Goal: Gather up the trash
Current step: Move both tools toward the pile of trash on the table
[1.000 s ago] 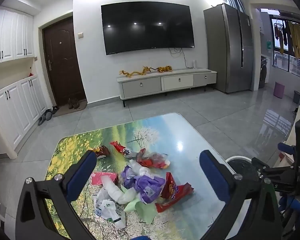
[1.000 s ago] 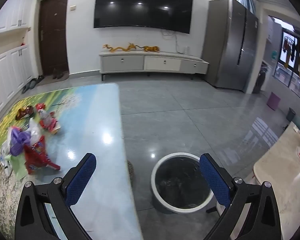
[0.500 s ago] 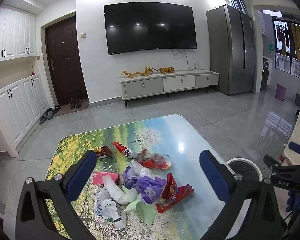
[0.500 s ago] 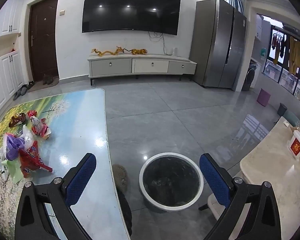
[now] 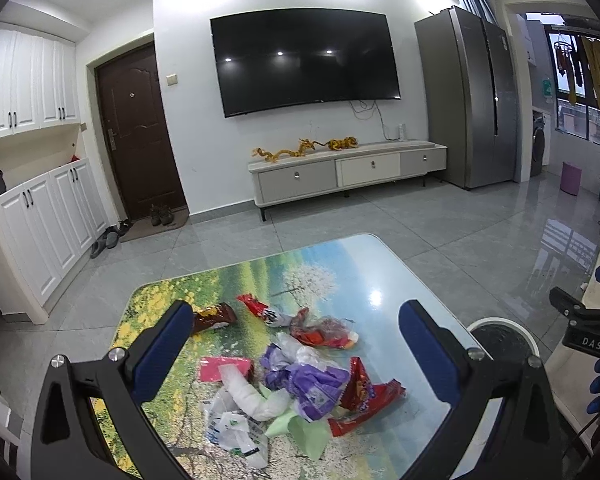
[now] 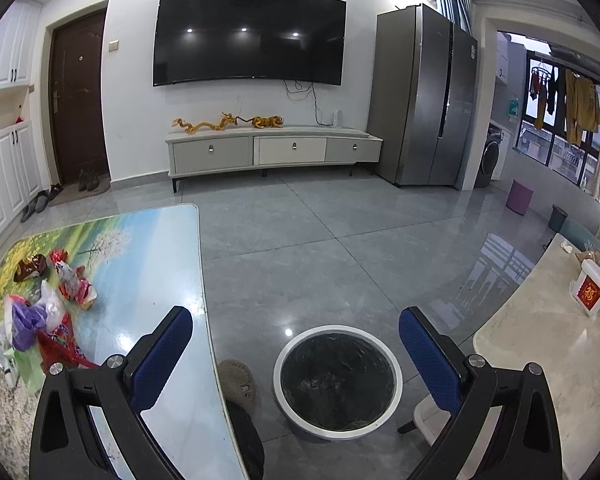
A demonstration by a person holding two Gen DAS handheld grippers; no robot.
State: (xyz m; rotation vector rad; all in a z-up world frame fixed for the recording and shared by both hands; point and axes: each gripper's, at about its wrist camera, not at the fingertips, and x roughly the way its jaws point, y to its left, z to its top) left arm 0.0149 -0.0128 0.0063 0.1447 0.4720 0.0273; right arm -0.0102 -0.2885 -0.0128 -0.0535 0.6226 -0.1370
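A heap of trash lies on the landscape-print table (image 5: 364,276): a purple bag (image 5: 312,384), red snack wrappers (image 5: 364,396), a white plastic bag (image 5: 236,436), a pink packet (image 5: 224,368), a brown wrapper (image 5: 214,316). My left gripper (image 5: 296,344) hovers open above the heap, holding nothing. My right gripper (image 6: 296,344) is open over the floor, above a round white bin (image 6: 337,376) with a black liner. The same heap of trash (image 6: 40,320) shows at the left of the right wrist view, and the bin (image 5: 504,340) past the table's right edge.
A second pale table (image 6: 540,360) with a small white and red box (image 6: 592,292) stands at right. A brown woven object (image 6: 238,380) lies on the floor beside the bin. TV cabinet (image 5: 348,172), fridge (image 5: 468,96) and door (image 5: 136,132) line the far wall.
Both cameras have risen and tilted up slightly. The right gripper has drifted so the bin sits more centred between its fingers. Both grippers stay open and the trash has not moved.
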